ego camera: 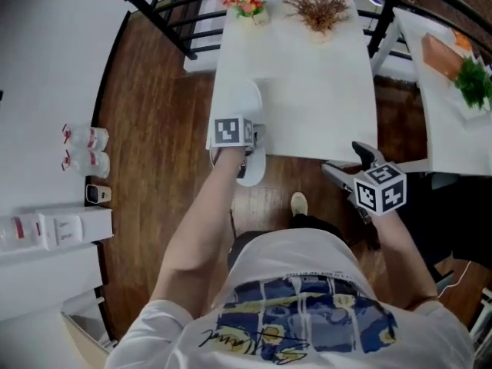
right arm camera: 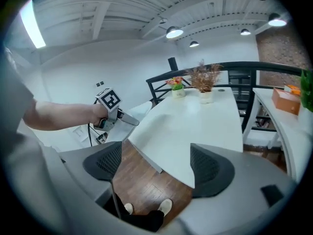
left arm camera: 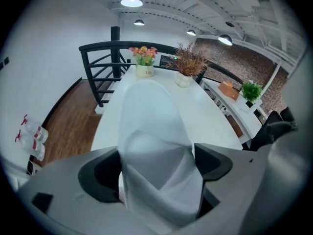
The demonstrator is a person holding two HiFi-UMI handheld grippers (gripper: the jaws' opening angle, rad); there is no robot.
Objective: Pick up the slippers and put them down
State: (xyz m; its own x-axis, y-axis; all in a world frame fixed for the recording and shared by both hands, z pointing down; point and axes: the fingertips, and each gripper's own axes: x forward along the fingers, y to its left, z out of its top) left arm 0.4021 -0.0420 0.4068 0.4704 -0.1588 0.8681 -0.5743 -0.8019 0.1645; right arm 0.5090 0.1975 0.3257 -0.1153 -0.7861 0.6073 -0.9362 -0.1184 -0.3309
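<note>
A white slipper [ego camera: 244, 102] hangs over the front left corner of the white table [ego camera: 307, 91]. My left gripper [ego camera: 252, 138] is shut on its middle. In the left gripper view the slipper [left arm camera: 146, 111] is pinched between both jaws of the left gripper [left arm camera: 156, 173], its toe pointing away along the table [left arm camera: 205, 114]. My right gripper [ego camera: 350, 162] is off the table's front right edge, open. In the right gripper view nothing lies between the jaws of the right gripper [right arm camera: 154, 168]; wood floor shows beyond them. The slipper [right arm camera: 142, 108] and the left gripper [right arm camera: 115, 112] show to their left.
A flower pot [ego camera: 246, 2] and a dried plant pot [ego camera: 319, 10] stand at the table's far end. Black railing [ego camera: 165, 10] runs behind. A second table [ego camera: 450, 121] at right holds an orange box [ego camera: 440, 56] and a green plant [ego camera: 474, 81]. Bottles [ego camera: 86, 151] lie at left.
</note>
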